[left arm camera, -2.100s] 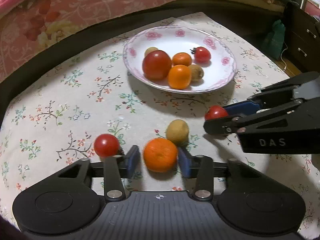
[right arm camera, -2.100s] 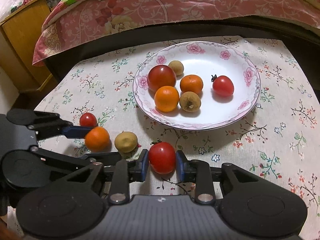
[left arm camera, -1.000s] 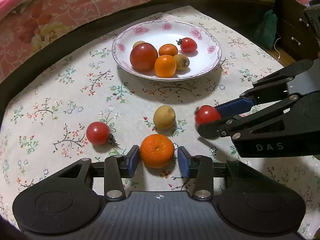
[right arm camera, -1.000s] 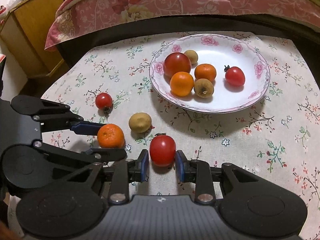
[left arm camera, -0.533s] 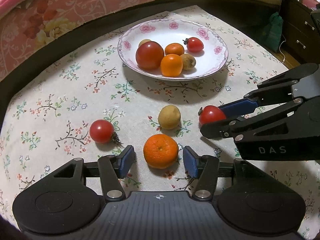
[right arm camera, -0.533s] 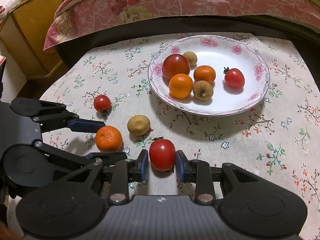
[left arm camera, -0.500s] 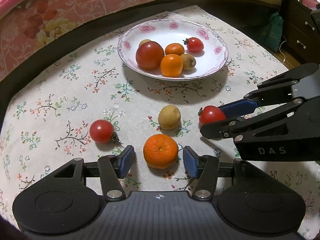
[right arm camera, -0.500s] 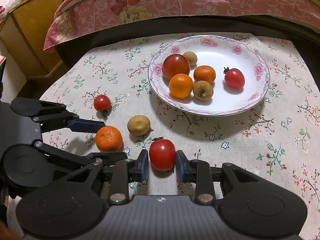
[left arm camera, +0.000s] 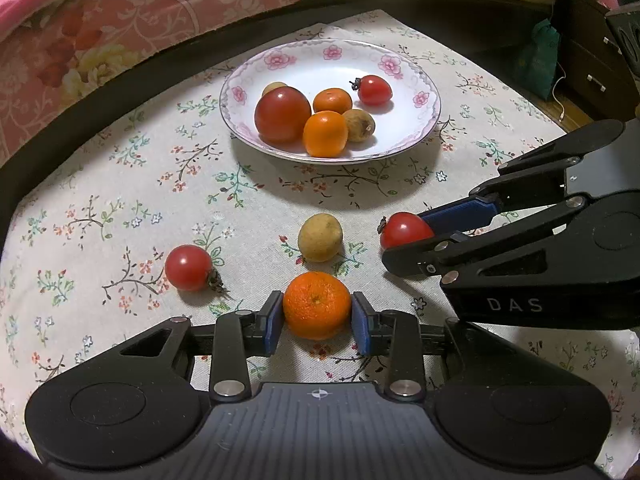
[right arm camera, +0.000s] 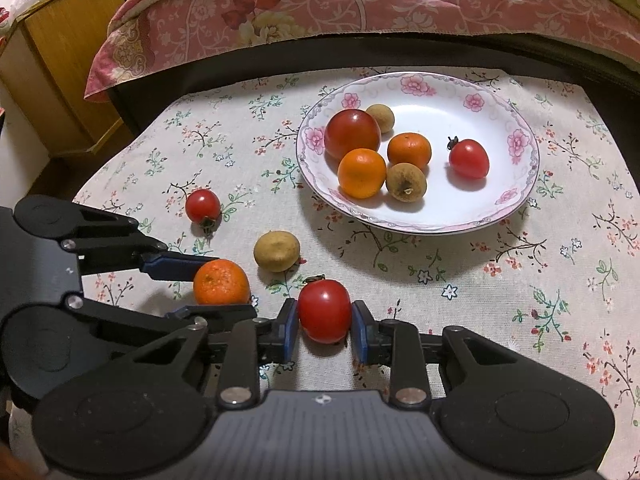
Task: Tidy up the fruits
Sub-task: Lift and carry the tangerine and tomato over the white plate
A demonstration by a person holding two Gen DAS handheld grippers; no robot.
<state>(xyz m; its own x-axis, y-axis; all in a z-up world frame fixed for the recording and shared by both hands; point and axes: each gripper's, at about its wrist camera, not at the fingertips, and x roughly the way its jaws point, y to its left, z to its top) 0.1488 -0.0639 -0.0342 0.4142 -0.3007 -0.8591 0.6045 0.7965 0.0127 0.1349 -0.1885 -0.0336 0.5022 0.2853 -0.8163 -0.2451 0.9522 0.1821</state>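
My left gripper (left arm camera: 317, 322) is shut on an orange mandarin (left arm camera: 317, 305), low over the floral tablecloth; it also shows in the right wrist view (right arm camera: 221, 282). My right gripper (right arm camera: 325, 330) is shut on a red tomato (right arm camera: 324, 311), seen from the left wrist view too (left arm camera: 405, 230). A small red tomato (left arm camera: 189, 267) and a yellow-brown fruit (left arm camera: 320, 237) lie loose on the cloth between the grippers and the plate. The white flowered plate (right arm camera: 512, 184) holds several fruits: a large tomato (right arm camera: 352, 134), two mandarins, two brown fruits and a small tomato (right arm camera: 469, 158).
The tablecloth (right arm camera: 520, 280) covers a small table whose far edge meets a dark bed frame and pink quilt (right arm camera: 360, 4). A wooden cabinet (right arm camera: 52, 68) stands at the far left. Dark drawers (left arm camera: 592, 60) stand at the right.
My left gripper has closed its fingers onto the mandarin, which it stood open around half a second ago. My right gripper still holds its tomato, almost unmoved.
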